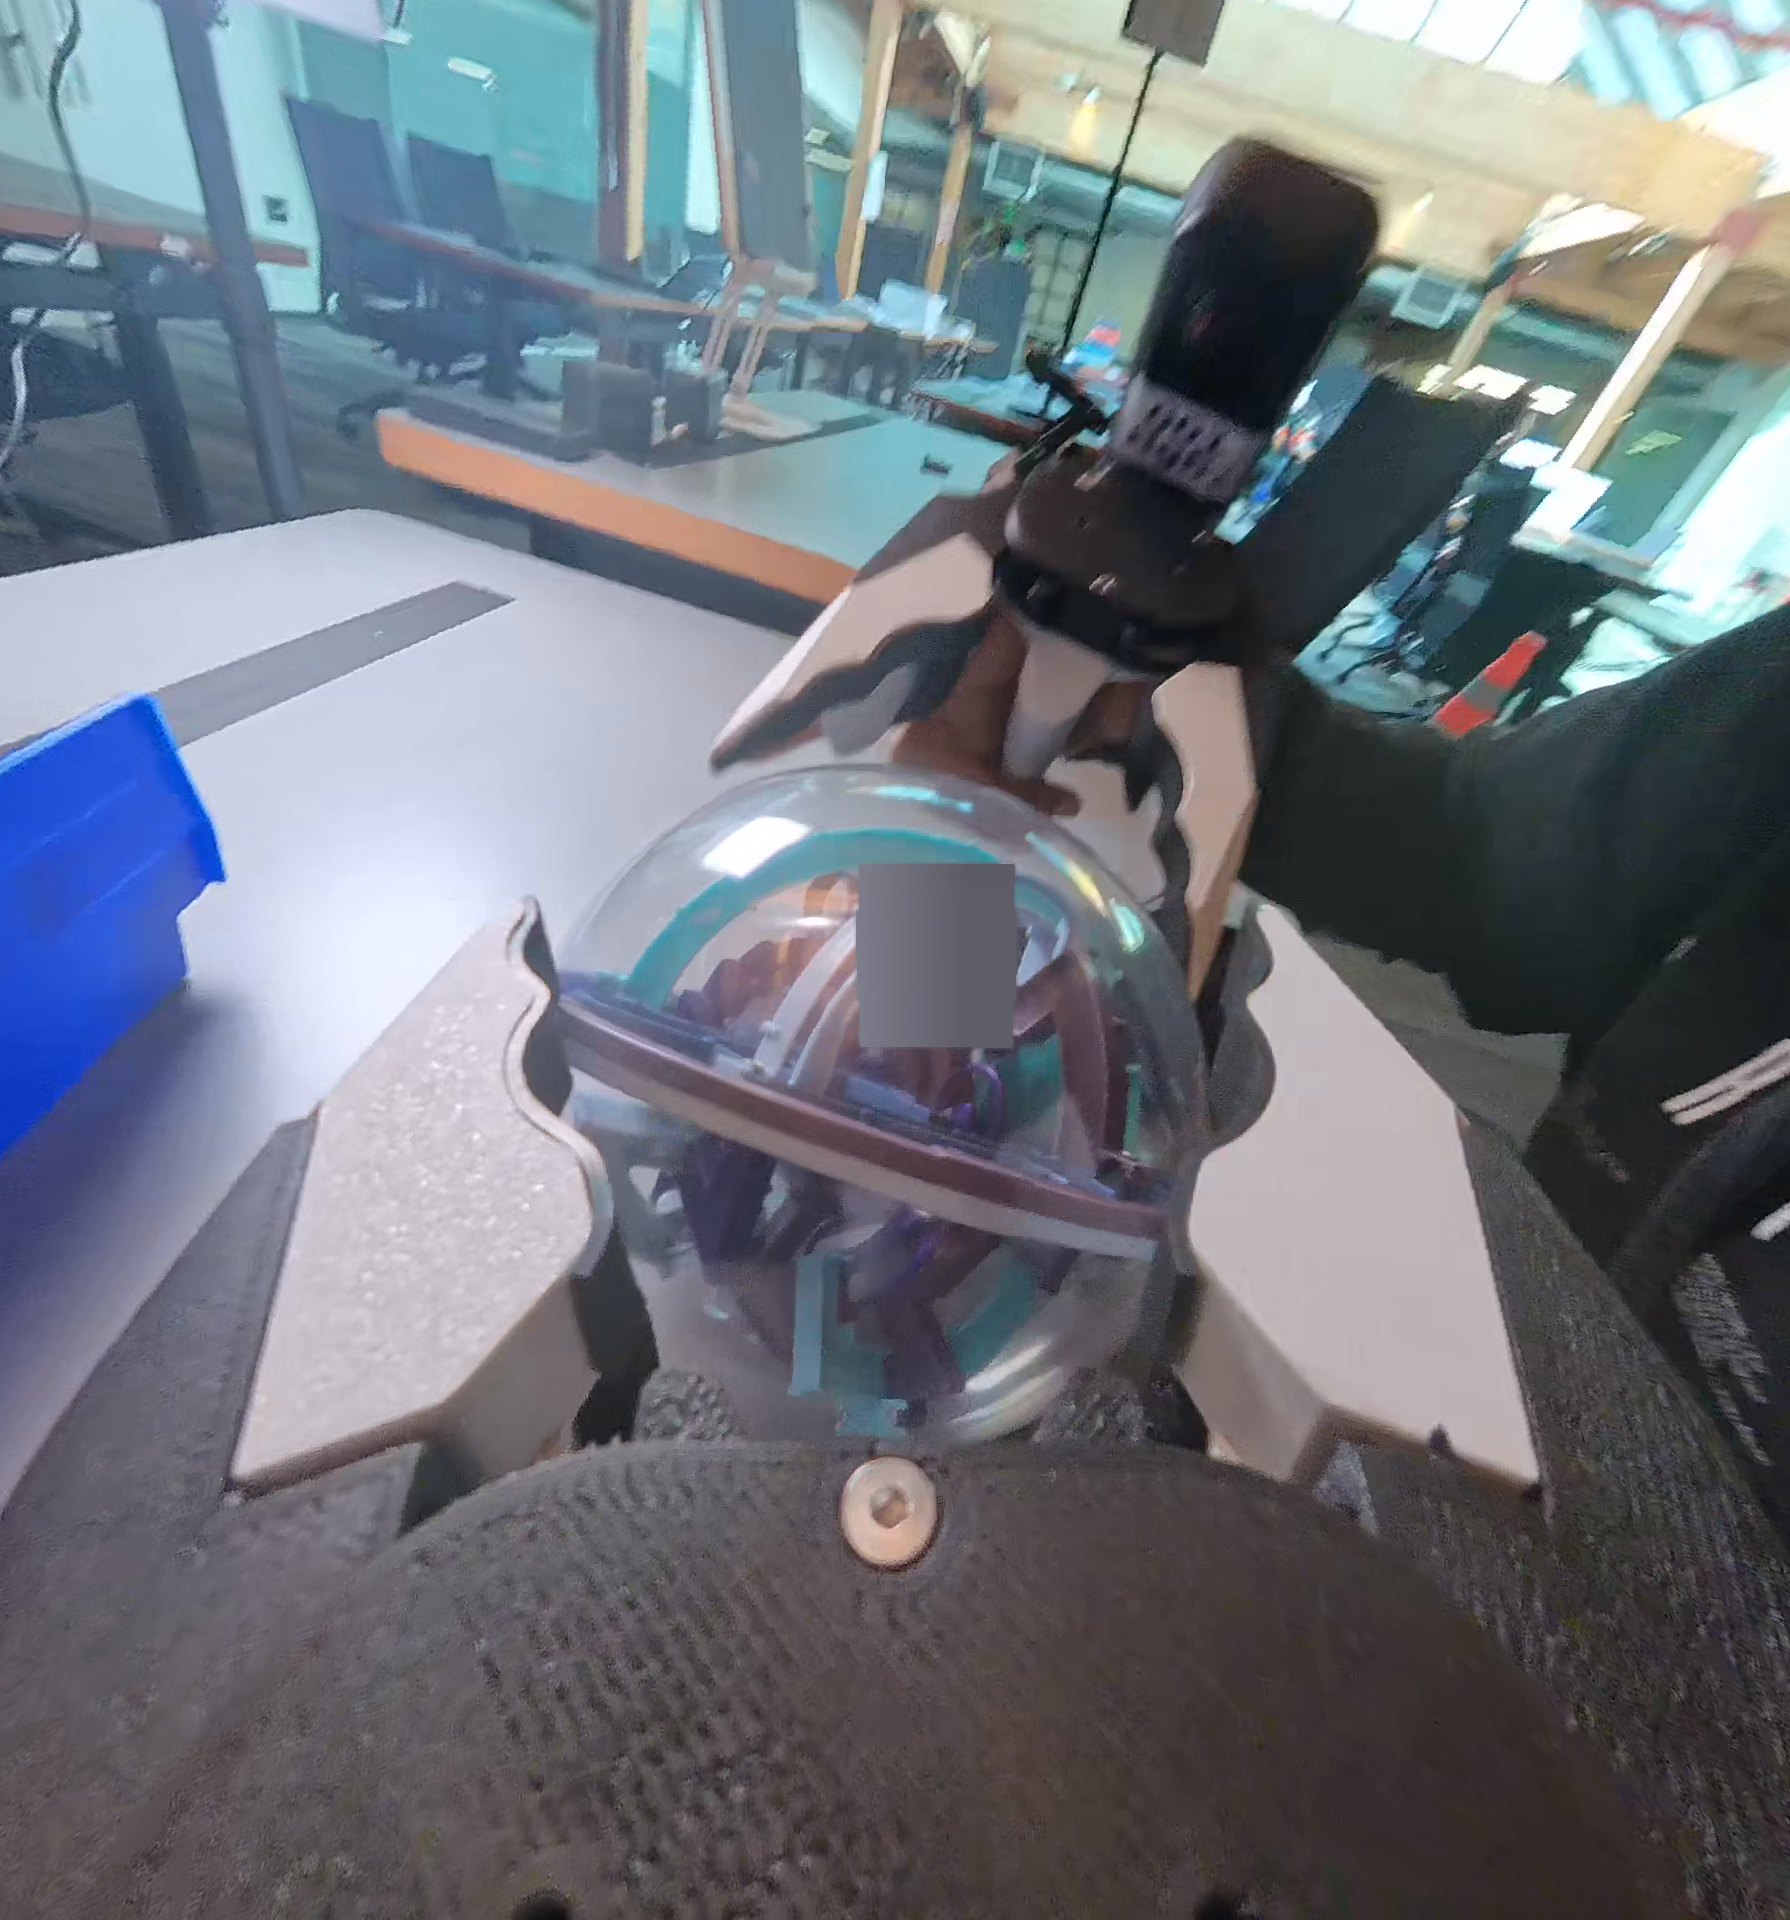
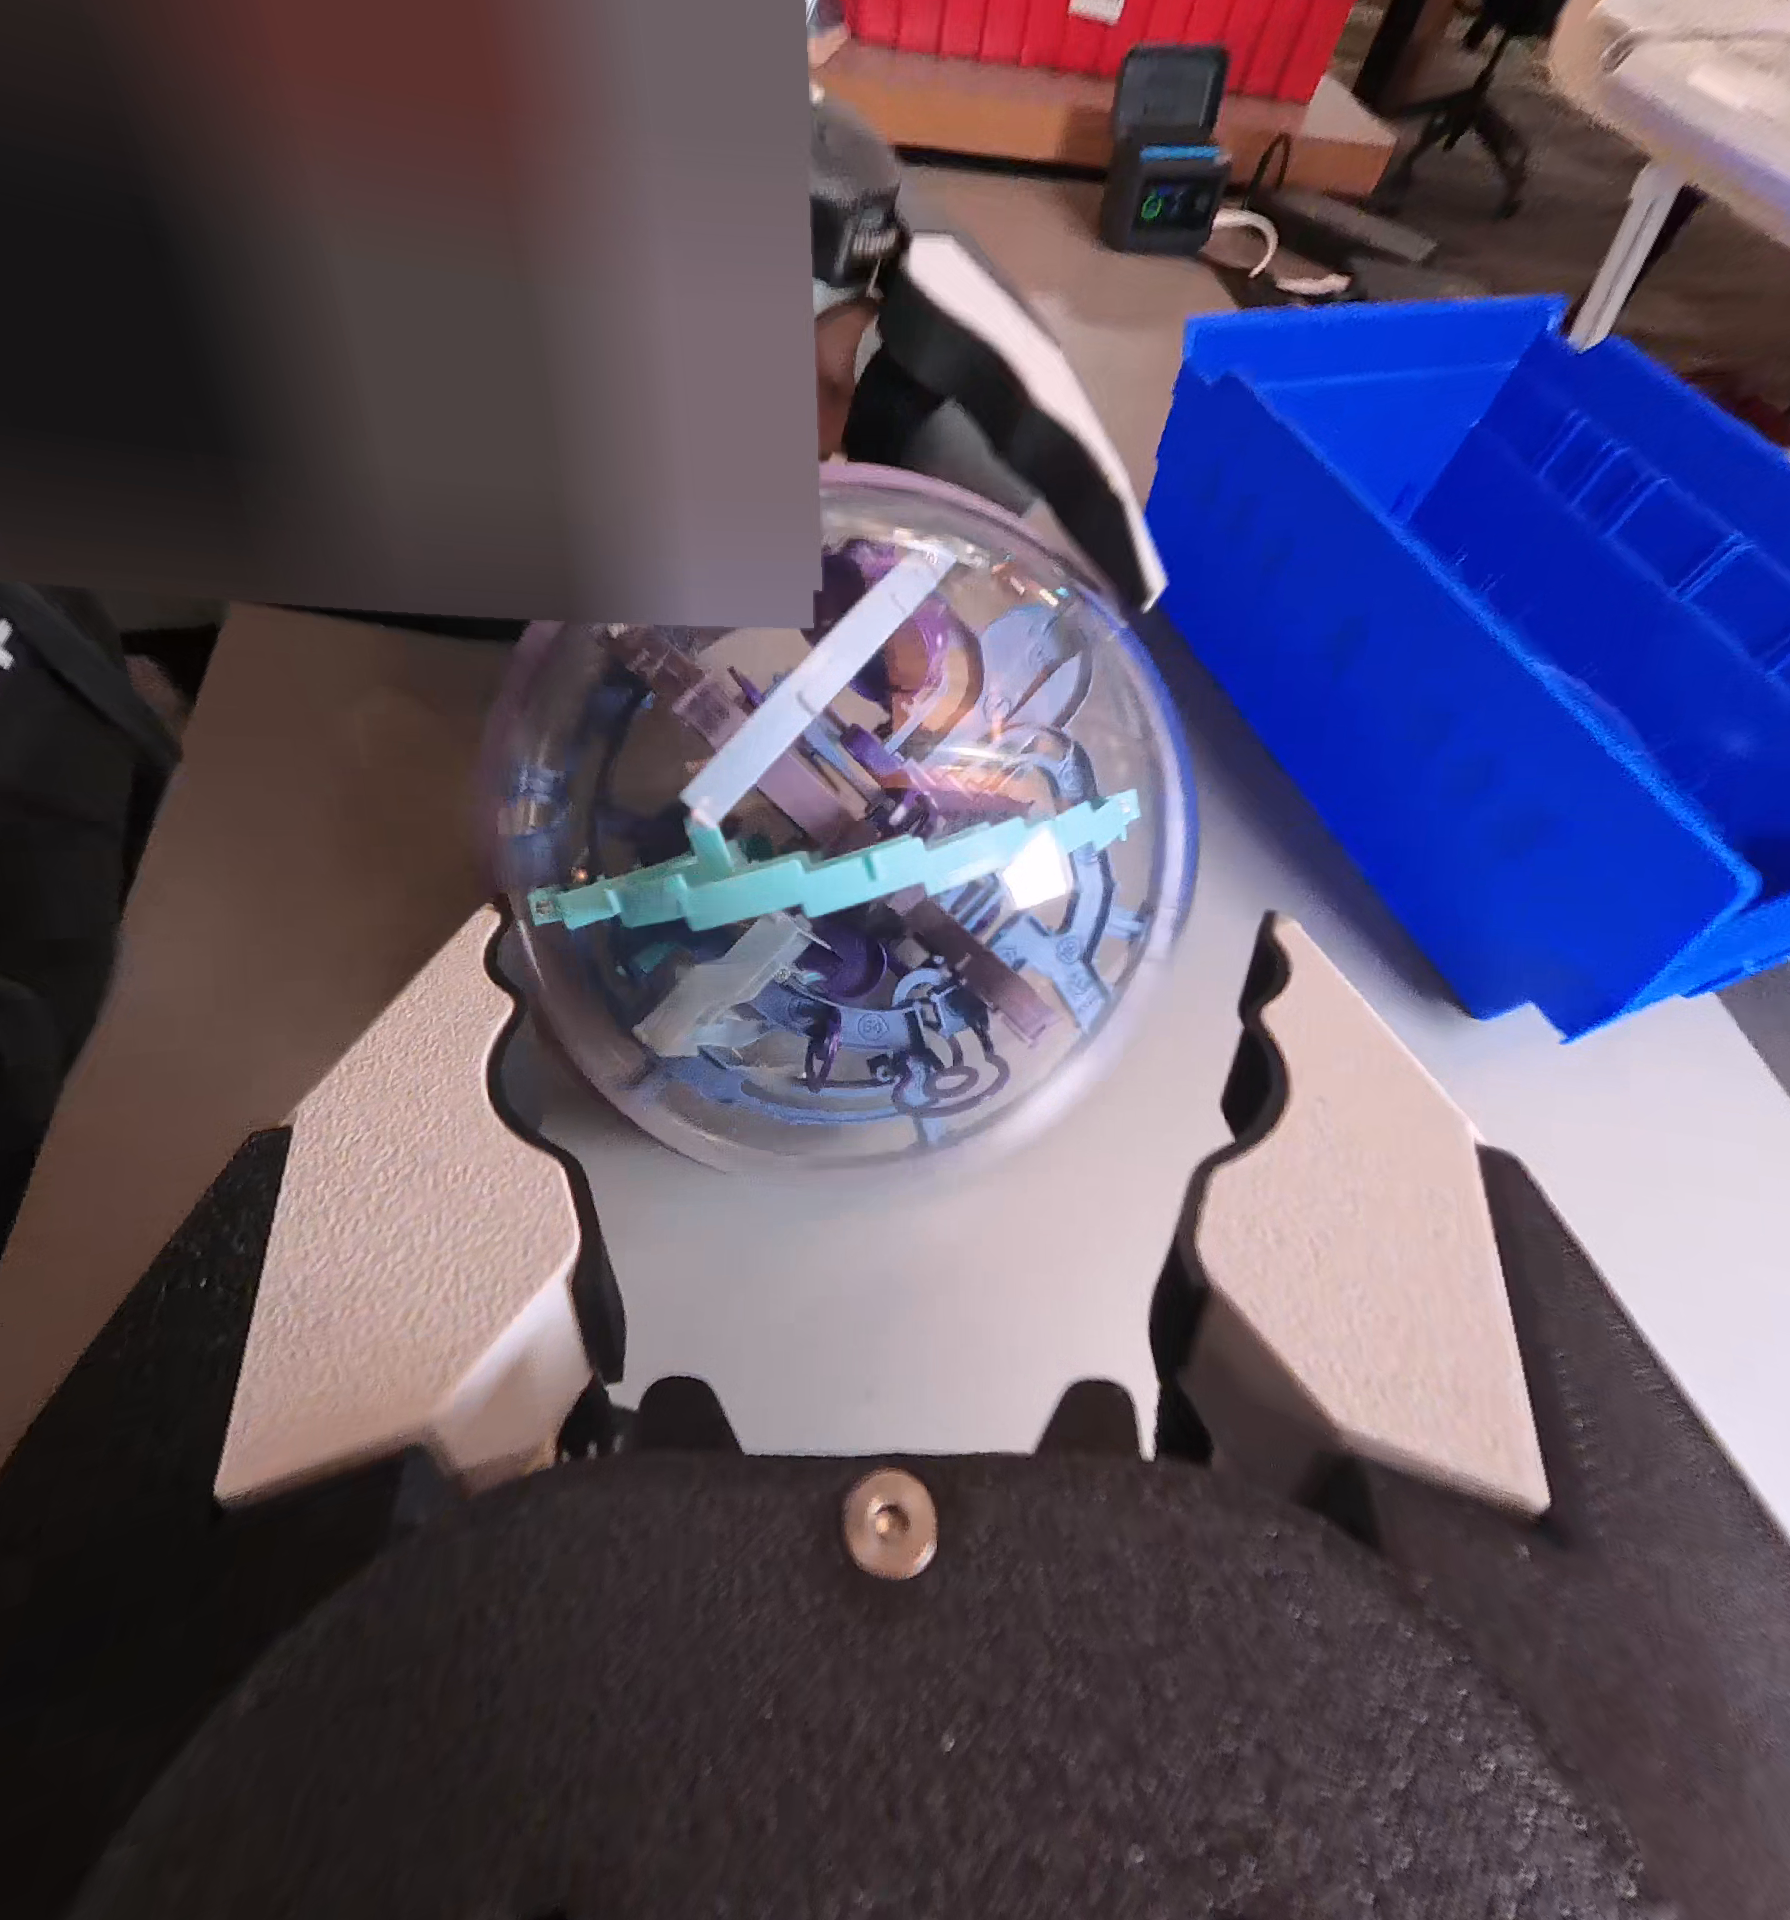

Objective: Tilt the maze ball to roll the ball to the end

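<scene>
The grey counter (image 1: 434,748) carries a blue bin (image 2: 1473,727), which sits at about 9 o'clock in the left wrist view and 2 o'clock in the right one, just beside the maze ball (image 1: 870,1122). The maze ball is a clear sphere with a brown band (image 1: 766,1107) slanting round its middle. Teal, purple and pale tracks are tangled inside, with a stepped teal ledge (image 2: 839,873) crossing it, and I cannot pick out the small ball in there. It sits deep between my left jaws, which are spread wide and closed on it, a pad pressing its shell on each side. My right jaws come at it from the far side, 12 o'clock in the left wrist view. They are tipped downward and gape wide around it. Their pad (image 2: 496,987) at 9 o'clock meets the shell and the one at 3 o'clock stands apart, so they grip nothing. A hand (image 1: 984,727) in a black sleeve (image 1: 1556,821) holds them from 3 o'clock.
</scene>
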Action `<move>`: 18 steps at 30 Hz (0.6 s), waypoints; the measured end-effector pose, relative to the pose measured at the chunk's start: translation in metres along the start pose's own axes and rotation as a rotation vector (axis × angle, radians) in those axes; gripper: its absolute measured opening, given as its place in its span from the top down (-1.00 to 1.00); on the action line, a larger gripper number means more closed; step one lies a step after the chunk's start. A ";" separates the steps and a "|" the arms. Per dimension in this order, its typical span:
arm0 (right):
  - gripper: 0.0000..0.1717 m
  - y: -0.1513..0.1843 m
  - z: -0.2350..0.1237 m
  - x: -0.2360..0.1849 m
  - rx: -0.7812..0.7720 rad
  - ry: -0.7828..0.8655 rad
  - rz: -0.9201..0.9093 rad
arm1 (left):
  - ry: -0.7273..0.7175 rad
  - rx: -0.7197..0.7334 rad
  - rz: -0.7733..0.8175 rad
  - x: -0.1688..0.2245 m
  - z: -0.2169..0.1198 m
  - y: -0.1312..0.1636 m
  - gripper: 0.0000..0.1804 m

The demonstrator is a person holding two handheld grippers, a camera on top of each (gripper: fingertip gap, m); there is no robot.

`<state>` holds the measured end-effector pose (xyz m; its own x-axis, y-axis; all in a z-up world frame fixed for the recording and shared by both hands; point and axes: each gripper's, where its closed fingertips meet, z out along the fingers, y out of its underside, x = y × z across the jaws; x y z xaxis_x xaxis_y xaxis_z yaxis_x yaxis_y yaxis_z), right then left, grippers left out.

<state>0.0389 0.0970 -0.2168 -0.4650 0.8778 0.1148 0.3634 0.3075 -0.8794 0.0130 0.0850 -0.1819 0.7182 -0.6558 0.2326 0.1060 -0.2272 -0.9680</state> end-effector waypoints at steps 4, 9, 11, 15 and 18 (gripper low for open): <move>-0.45 0.008 0.004 -0.007 0.034 -0.064 0.046 | 0.100 0.075 0.027 0.007 -0.029 -0.014 -0.58; -0.44 0.024 0.003 -0.004 0.042 -0.074 0.112 | 0.104 -0.178 0.105 -0.005 -0.038 0.054 -0.63; -0.43 0.031 0.005 -0.003 0.053 -0.078 0.154 | 0.076 -0.284 0.153 -0.009 -0.026 0.079 -0.63; -0.41 0.031 0.009 -0.001 0.080 -0.084 0.209 | 0.045 -0.252 0.143 -0.018 -0.012 0.076 -0.58; -0.42 0.031 0.013 0.000 0.090 -0.080 0.241 | 0.055 -0.224 0.106 -0.019 -0.013 0.070 -0.58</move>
<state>0.0401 0.1016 -0.2505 -0.4376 0.8887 -0.1368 0.4002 0.0562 -0.9147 -0.0022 0.0724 -0.2534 0.6781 -0.7212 0.1417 -0.1274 -0.3052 -0.9437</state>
